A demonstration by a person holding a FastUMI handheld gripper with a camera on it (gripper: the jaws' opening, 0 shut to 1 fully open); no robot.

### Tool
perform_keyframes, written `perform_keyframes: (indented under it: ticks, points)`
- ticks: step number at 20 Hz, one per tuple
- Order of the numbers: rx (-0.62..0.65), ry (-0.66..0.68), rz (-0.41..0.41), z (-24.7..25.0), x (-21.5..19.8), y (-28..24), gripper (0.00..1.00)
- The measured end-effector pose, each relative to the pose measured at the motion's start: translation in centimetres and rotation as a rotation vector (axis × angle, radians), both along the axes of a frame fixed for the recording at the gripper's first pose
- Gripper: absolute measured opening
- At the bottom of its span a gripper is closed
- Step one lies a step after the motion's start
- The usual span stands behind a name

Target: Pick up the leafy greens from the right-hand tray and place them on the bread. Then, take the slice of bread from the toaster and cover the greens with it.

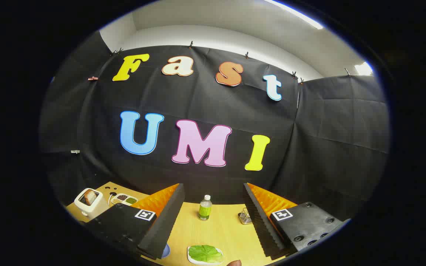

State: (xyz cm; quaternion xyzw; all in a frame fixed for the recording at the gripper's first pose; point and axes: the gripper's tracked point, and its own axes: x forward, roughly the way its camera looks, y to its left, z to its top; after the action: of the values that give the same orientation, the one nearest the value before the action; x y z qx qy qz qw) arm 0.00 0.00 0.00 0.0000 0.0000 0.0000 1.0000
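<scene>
**Fingers spread above the bench, greens on their plate**

Black cloth walls close the booth behind a pale wooden bench [220,229]; I see my fingers [213,221] held wide apart with nothing between them; the leafy greens [205,253] lie on a white tray [191,258] between the fingers, close below them; beyond the left finger stands a white toaster [89,205] with a slice of bread [90,197] upright in its slot; beside it sits a compartment dish [125,200]; a green bottle [205,208] stands ahead, a small metal object [245,217] near the right finger.
</scene>
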Motion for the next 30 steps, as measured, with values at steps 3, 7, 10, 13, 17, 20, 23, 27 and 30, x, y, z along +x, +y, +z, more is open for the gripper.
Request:
perform_keyframes:
  ticks: [3,7,10,13,17,20,23,27,30]
  points:
    - [0.0,-0.002,0.0,-0.1,0.1,-0.1,0.98]
    - [0.002,-0.006,-0.006,0.0,0.1,-0.3,0.98]
    - [0.001,-0.005,-0.006,-0.1,0.2,-0.3,0.98]
    - [0.006,-0.002,-0.005,-0.2,0.1,-0.4,0.98]
    - [0.008,0.005,-0.002,-0.6,0.3,-0.5,0.98]
    - [0.008,0.022,0.018,-1.3,0.3,-0.3,0.98]
    - [0.016,0.073,0.1,-2.9,0.1,0.6,0.98]
    - [-0.019,0.175,0.259,-5.8,-1.0,2.1,0.98]
    - [-0.025,0.266,0.336,-8.3,-2.0,2.7,0.98]
